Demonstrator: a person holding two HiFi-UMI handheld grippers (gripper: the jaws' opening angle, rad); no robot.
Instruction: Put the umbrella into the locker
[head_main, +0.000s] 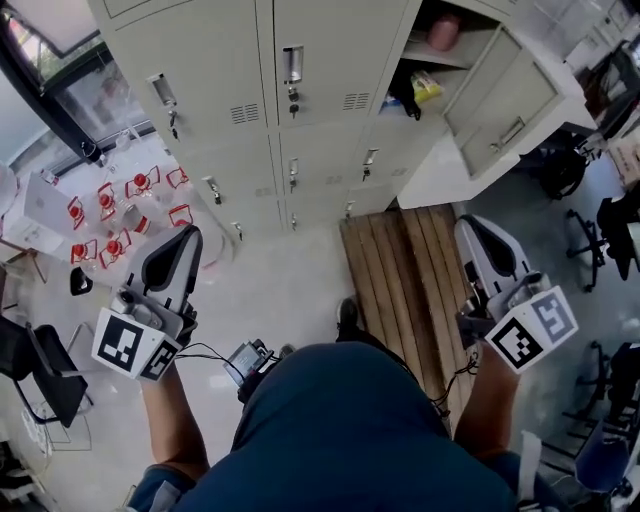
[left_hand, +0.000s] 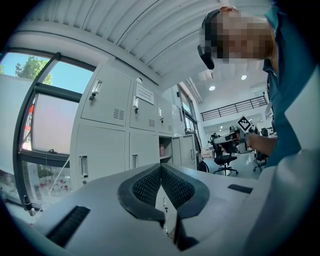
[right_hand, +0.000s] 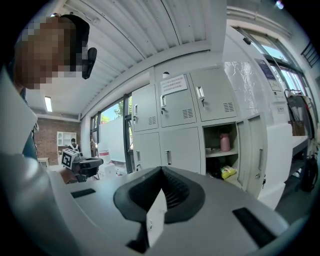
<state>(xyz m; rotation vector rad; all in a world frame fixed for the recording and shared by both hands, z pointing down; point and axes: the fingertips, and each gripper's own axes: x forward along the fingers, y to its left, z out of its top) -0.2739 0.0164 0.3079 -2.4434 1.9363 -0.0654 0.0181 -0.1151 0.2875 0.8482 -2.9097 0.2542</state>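
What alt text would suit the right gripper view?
The right gripper, jaws shut and empty, faces grey lockers. An open locker holds a pink bottle on a shelf and a yellow bag below. The left gripper shows at far left.

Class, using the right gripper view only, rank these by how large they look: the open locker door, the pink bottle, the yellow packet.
Largest: open locker door.
Then the pink bottle and yellow packet, which look about alike, so they are unranked.

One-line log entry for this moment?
left gripper: shut, empty | right gripper: shut, empty | locker door: open | pink bottle: on shelf inside
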